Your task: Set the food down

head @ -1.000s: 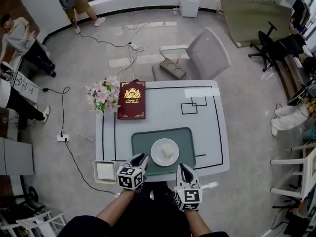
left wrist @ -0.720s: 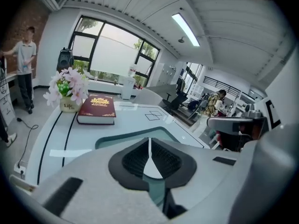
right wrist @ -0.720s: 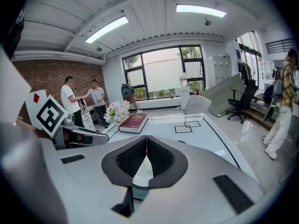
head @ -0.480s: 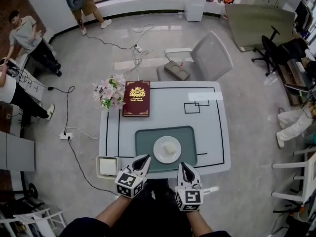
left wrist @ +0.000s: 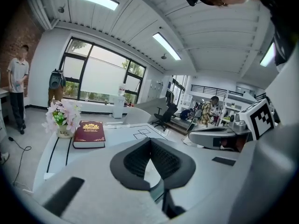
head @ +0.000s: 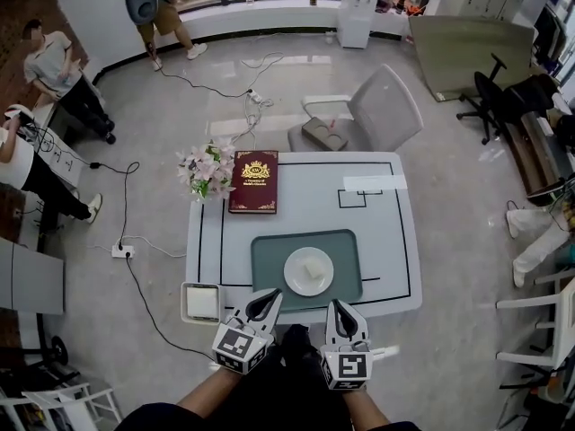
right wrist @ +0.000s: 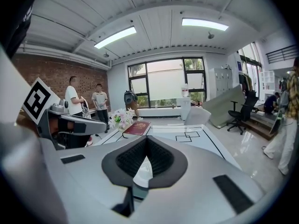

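One piece of food point(head: 312, 268), one plate point(head: 296, 281), one tray point(head: 269, 257), two grippers. Food sits mid-plate; the plate is on the green tray, centre of the table's point(head: 386, 241) near edge. Food is small, pale and blocky, and detail is too fine to resolve. Plate is white and round.

Left gripper point(head: 269, 298) is near-left of the plate and right gripper point(head: 339, 304) near-right, both aimed at the tray. From the head view their tips overlap the tray's near edge, clear of plate and food. The food lies ahead of both, roughly between their lines.

Left gripper view: pads point(left wrist: 133, 160) meet at the tips, nothing in them. Right gripper view: the same, pads point(right wrist: 161, 157) closed and empty.

Further out there is one red book point(head: 254, 181), one bunch of pink flowers point(head: 205, 166) just beside it at the far-left corner, and one small white square dish point(head: 202, 303) at the near-left corner. One grey chair point(head: 377, 108) stands behind the table. Several people stand well apart along the left wall.
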Demonstrator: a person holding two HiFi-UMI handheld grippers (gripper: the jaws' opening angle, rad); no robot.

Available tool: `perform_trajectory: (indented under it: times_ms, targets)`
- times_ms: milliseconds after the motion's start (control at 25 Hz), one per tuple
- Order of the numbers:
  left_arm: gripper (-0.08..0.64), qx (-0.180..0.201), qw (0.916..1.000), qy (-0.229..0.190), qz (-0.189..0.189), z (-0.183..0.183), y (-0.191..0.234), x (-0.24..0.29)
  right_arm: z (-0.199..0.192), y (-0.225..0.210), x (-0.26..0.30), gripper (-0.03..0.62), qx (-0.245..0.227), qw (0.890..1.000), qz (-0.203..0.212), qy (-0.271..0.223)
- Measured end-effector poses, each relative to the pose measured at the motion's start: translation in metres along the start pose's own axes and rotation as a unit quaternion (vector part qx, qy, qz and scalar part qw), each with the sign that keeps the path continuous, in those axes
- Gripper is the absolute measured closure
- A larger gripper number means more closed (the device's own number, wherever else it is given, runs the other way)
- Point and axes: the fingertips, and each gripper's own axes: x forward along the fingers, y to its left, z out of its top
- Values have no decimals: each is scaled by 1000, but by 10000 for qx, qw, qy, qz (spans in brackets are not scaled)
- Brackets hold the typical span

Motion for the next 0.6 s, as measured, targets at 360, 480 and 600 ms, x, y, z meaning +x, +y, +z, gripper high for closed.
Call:
perform_trajectory:
  times_ms: [360, 480, 600]
  targets:
    - [554, 43, 9997, 53, -218, -4, 10, -25, -1, 32, -9, 583, 47, 9999, -114, -13]
    - [554, -31, 9998, 29, -197, -8, 10, -34, -1, 40, -14, 583, 7, 9999, -111, -25]
    - [555, -30, 9997, 11, -260, -8, 7, -36, 2, 42, -16, 583, -33, 9999, -137, -63]
